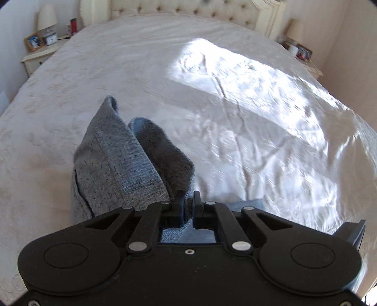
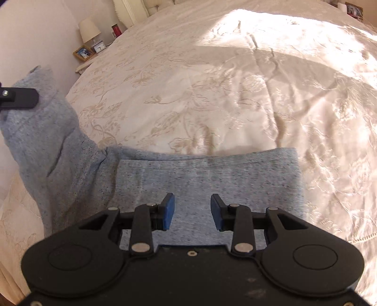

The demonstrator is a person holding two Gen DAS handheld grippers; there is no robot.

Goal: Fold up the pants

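Left wrist view. The left tool (image 1: 187, 200) is pressed nearly together and pinches a fold of the pants (image 1: 122, 164), grey-blue flecked cloth that rises from the jaws in two soft ridges above the bed (image 1: 141, 70). The cloth hangs lifted, not lying flat. A bright patch of sunlight (image 1: 247, 94) falls across the bedspread on the right; a nightstand (image 1: 40, 55) with a lamp (image 1: 46, 20) and a picture frame (image 1: 34, 42) stands beyond the bed's left corner. The picture is slightly blurred.

Right wrist view. The right tool (image 2: 192, 210) is spread, its blue pads (image 2: 169, 210) apart with nothing between them, poised over the flat part of the pants (image 2: 207, 179) that lies near the foot of the bed (image 2: 188, 82). At the left edge a black finger of the left tool (image 2: 20, 98) holds a raised section of the cloth, which climbs from the flat part to that grip.

Step in hand, as judged: carrying one end of the garment over to make a fold. To do it well, the lifted end should be drawn across so its edges meet those of the flat layer, with the cloth kept lightly taut so no bunching is trapped beneath. The free tool can steady the flat layer at the fold line or take the other corner of the lifted end, so the edge travels square
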